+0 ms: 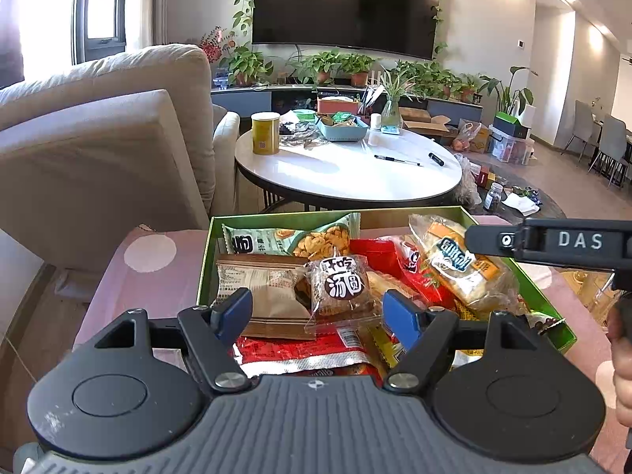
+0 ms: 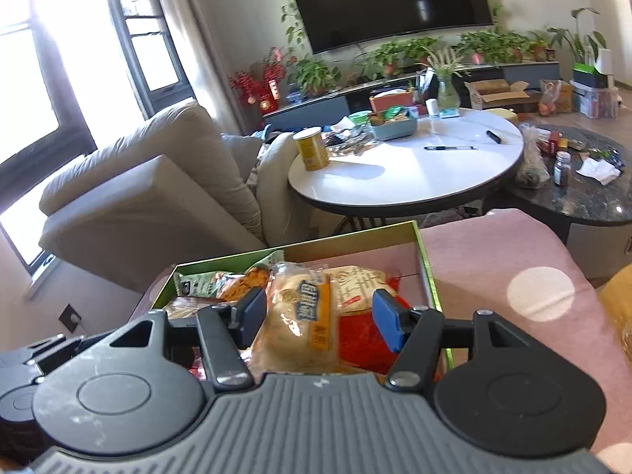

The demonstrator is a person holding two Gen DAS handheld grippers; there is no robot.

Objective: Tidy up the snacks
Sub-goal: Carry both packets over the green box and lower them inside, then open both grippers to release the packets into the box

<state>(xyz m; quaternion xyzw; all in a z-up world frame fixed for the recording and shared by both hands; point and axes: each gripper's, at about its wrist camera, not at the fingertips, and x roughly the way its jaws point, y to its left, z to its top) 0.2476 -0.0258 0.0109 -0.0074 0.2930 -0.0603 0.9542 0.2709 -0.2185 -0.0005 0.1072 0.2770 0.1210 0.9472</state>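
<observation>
Here, a pink cloth (image 1: 150,276) with pale dots lies under both grippers, and a green box (image 1: 205,260) sits on it, right below and ahead of them. The box is full of snack packs.

The left gripper (image 1: 318,312) hangs over the near side of the box. Its 2 blue pads (image 1: 237,308) stand apart and press on nothing. Between them, a bit farther on, lie a brown paper pack (image 1: 268,288) and a clear pack with a round cookie (image 1: 339,288); whether they touch the pads I cannot tell. A red pack (image 1: 300,355) lies below the gripper, close to its body. A pale green pack of crackers (image 1: 292,237) lies at the far wall of the box.

The right gripper (image 2: 318,322) hangs over the right part of the box. Its jaws stand wide. A clear bread pack with an orange and blue label (image 2: 300,316) lies between them, but the pads do not squeeze it. A red pack (image 2: 363,335) lies just past the right pad.

A hand (image 1: 622,355) shows at the right edge of the left view.
</observation>
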